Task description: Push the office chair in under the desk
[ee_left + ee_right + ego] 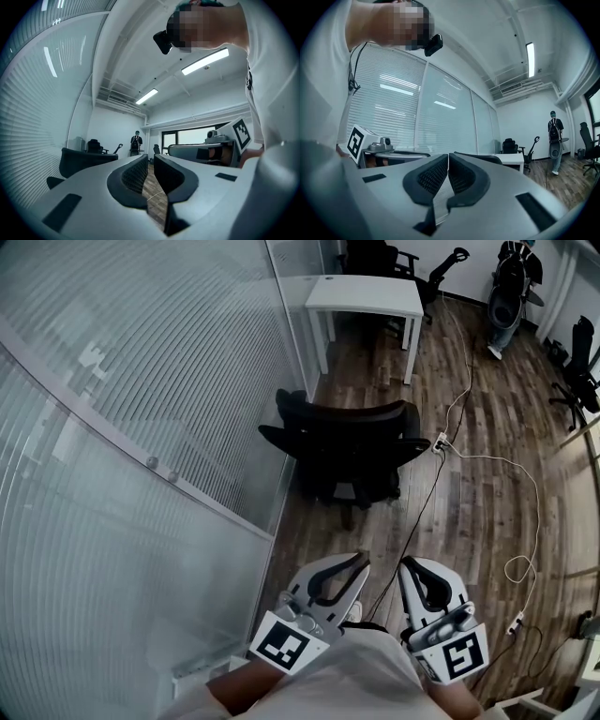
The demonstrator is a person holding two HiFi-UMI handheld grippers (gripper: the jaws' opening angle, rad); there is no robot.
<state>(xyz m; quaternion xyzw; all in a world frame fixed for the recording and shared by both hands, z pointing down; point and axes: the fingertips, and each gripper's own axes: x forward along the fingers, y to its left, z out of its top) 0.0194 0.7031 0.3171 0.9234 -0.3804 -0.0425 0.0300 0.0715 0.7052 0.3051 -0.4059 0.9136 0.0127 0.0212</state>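
Black office chair [352, 451] stands on the wooden floor [487, 409], just beside the glass wall [141, 381]. It is between the person and the white desk [370, 296], well apart from the desk and not under it. Both tongs are held near the person's body and do not touch the chair. The left gripper [361, 559] has only a thin gap between its jaws, with nothing inside. The right gripper [405, 565] is clenched and empty.
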